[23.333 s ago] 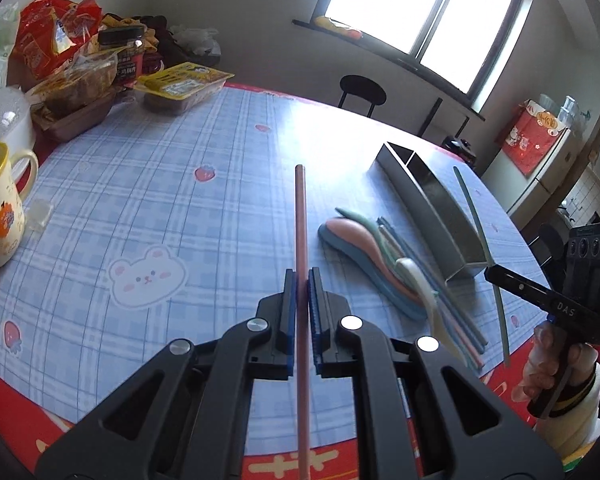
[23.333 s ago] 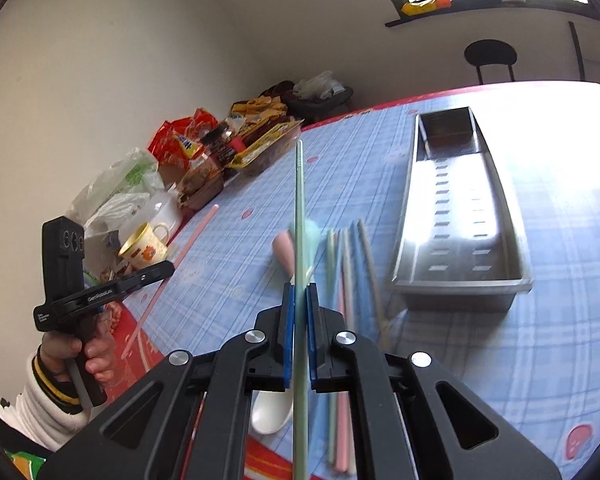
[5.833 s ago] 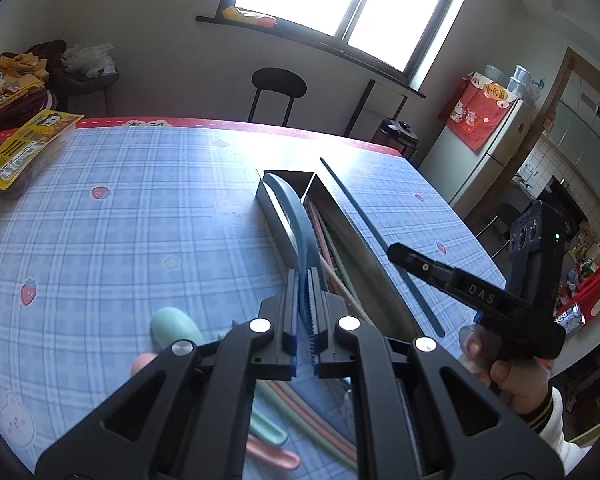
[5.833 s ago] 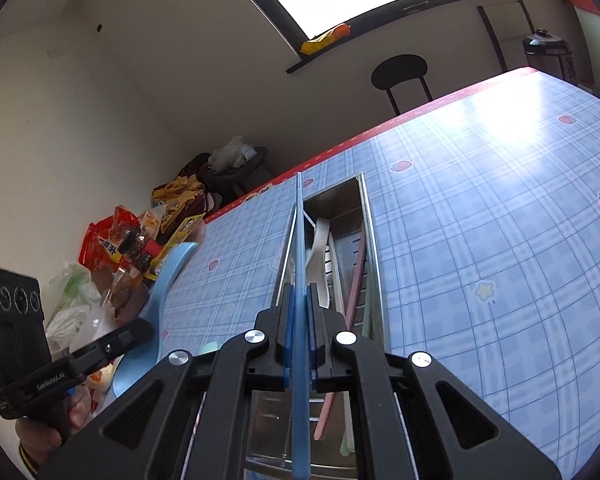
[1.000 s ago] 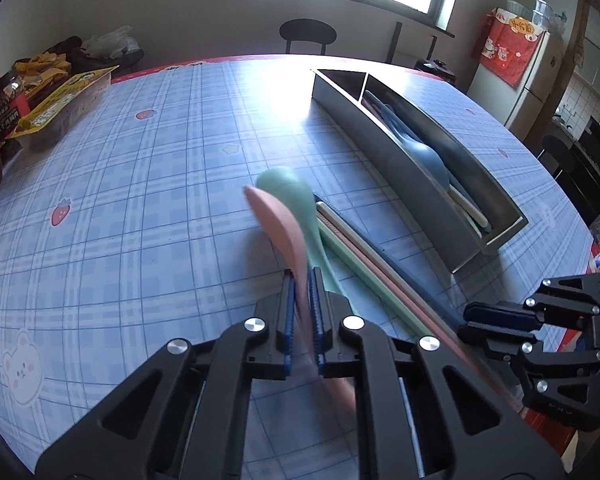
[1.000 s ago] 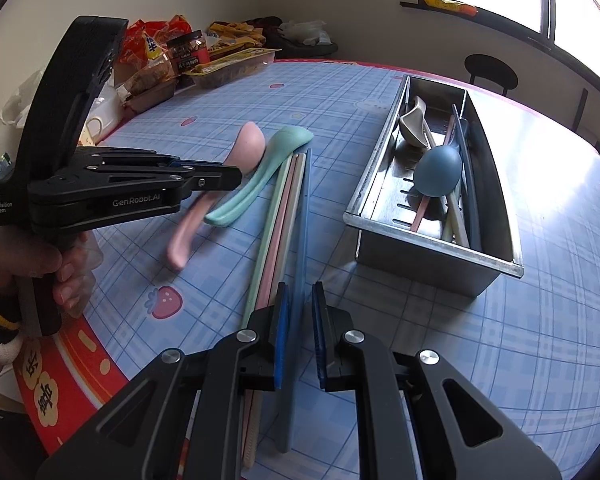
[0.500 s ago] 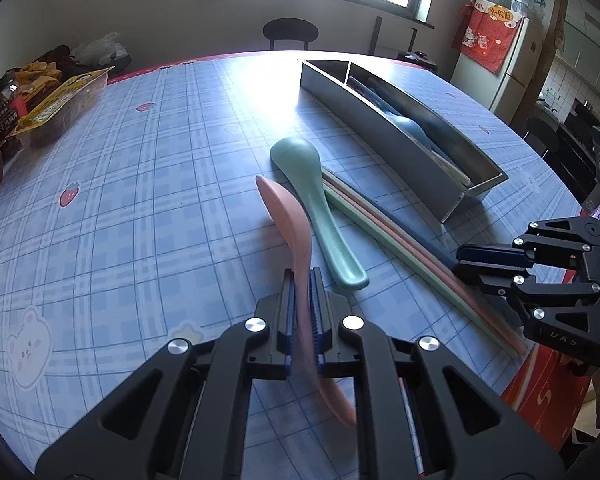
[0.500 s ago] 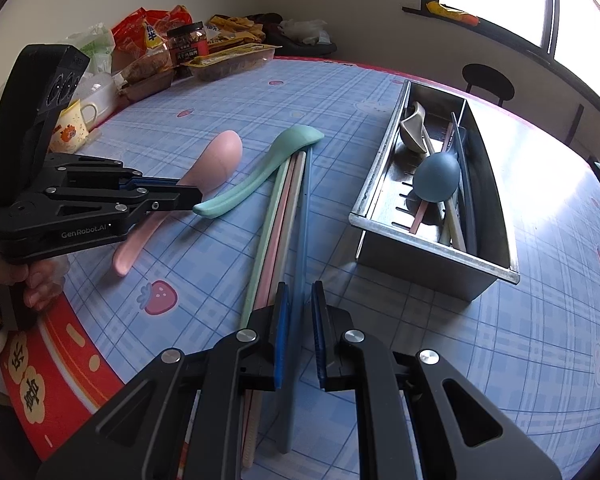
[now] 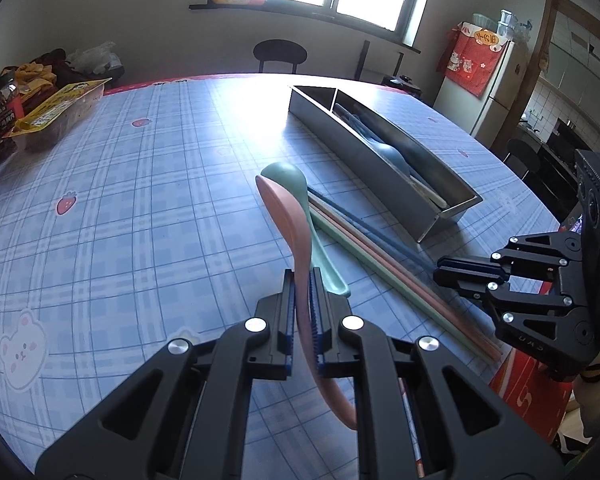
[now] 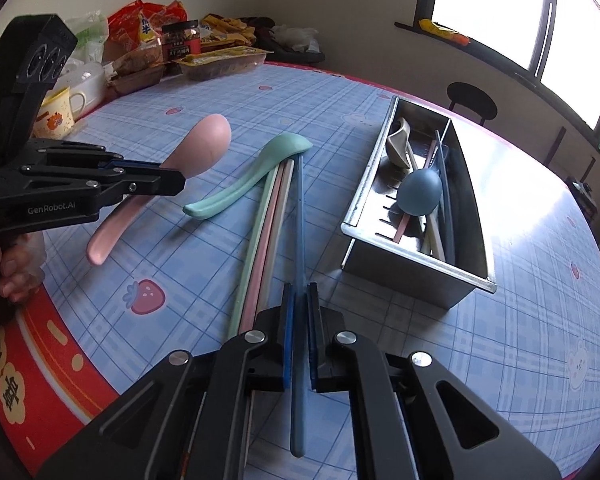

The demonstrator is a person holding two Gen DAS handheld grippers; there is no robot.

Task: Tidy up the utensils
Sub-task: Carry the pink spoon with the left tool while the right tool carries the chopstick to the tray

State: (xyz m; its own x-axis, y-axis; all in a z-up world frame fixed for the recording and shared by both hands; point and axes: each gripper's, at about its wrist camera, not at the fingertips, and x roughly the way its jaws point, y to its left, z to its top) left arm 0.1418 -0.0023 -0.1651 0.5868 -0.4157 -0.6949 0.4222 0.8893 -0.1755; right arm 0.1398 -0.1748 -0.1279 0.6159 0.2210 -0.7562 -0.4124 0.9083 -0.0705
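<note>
Left wrist: open tablecloth (image 9: pixel 148 208) left of pink spoon (image 9: pixel 288 216).

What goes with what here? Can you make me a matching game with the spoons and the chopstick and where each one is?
Things:
1. pink plastic spoon
2. mint green plastic spoon
3. dark blue round spoon
4. blue chopstick

Places:
A. lying inside the long metal tray
B. lying on the checked tablecloth, nothing holding it
C. pinched in the left gripper, lifted off the table
D. pinched in the right gripper

Pairs: 1-C, 2-B, 3-A, 4-D
</note>
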